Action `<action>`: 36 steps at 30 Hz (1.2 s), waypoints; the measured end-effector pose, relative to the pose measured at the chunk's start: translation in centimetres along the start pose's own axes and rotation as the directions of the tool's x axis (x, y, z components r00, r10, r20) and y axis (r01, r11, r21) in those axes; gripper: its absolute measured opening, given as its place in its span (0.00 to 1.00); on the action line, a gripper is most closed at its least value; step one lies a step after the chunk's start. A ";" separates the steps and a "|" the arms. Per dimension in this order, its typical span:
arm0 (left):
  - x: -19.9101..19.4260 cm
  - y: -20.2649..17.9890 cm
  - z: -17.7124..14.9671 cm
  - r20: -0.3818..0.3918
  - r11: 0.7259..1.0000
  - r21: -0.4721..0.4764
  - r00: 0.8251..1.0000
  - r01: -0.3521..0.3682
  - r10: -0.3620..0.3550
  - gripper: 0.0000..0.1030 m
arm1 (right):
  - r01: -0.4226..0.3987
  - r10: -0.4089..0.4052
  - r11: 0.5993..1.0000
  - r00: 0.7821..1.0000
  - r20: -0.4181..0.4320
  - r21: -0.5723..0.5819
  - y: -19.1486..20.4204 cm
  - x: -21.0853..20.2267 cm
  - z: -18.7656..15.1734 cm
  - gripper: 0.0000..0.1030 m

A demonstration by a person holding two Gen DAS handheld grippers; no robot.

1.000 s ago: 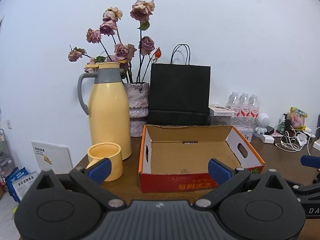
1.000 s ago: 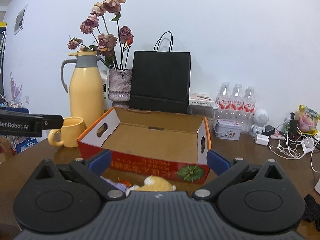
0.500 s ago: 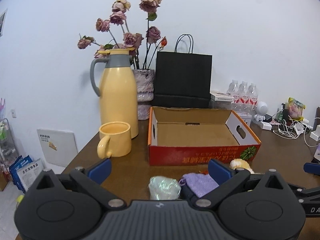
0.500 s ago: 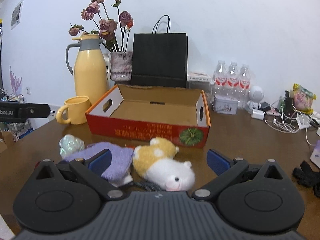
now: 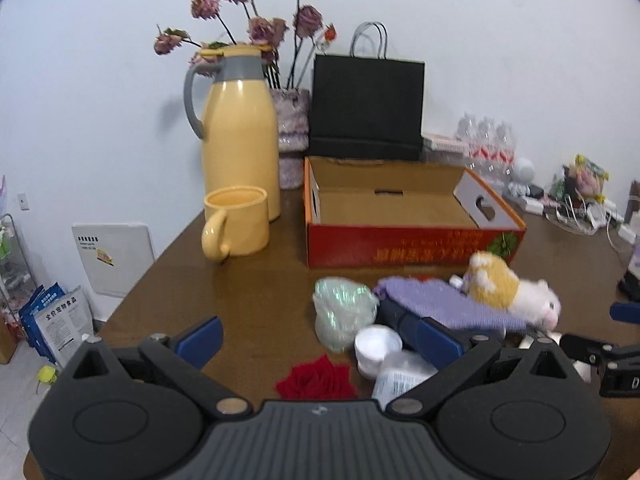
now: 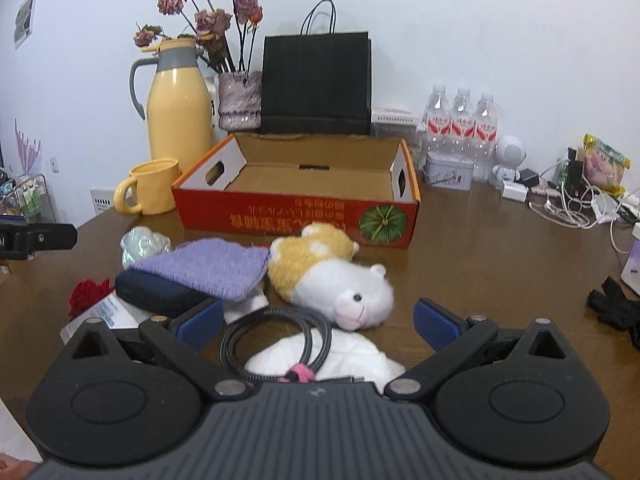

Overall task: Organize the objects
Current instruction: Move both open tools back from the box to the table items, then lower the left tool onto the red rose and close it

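Both views have pulled back from the empty cardboard box [image 6: 296,184], so the whole pile now shows in front of it on the surface [image 6: 460,248]; sorting, I judge, is only beginning. Left to right, one of each: red flower [image 6: 86,294], crinkled wrap [image 6: 142,242], dark case [image 6: 160,294], purple knit [image 6: 212,268], coiled cable [image 6: 276,332], plush toy [image 6: 332,276]. The left tool [image 5: 316,338] and right tool [image 6: 318,318] both stand apart, holding nothing.

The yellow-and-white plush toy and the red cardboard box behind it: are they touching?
Apart. In the right wrist view a strip of bare table separates the plush toy from the red box front wall.
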State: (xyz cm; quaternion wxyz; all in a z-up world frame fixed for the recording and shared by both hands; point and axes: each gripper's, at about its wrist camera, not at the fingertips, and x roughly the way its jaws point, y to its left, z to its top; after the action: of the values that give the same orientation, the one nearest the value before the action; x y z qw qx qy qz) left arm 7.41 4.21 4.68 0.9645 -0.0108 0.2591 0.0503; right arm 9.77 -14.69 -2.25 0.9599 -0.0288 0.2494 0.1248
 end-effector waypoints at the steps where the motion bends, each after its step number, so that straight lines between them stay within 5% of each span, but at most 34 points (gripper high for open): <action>1: 0.1 0.0 -0.3 -0.008 1.000 0.004 1.000 -0.002 0.002 1.00 | -0.001 0.001 1.000 1.000 -0.008 -0.001 0.1 0.1 -0.2 1.00; 24: 3.4 2.3 -2.5 -0.104 0.998 -0.049 0.994 -0.030 0.024 0.97 | -0.018 0.006 0.995 0.993 -0.115 -0.097 2.2 4.2 -1.8 1.00; 36: 5.1 2.1 -2.9 -0.118 0.998 -0.063 0.993 0.023 -0.031 0.79 | -0.029 0.020 0.995 0.996 -0.087 -0.098 2.3 4.0 -1.6 1.00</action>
State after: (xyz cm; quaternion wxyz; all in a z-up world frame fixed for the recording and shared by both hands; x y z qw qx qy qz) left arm 10.12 6.68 -0.40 0.9471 -0.0471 0.3143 0.0444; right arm 11.81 -11.70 -5.61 0.9440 -0.0788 0.2844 0.1476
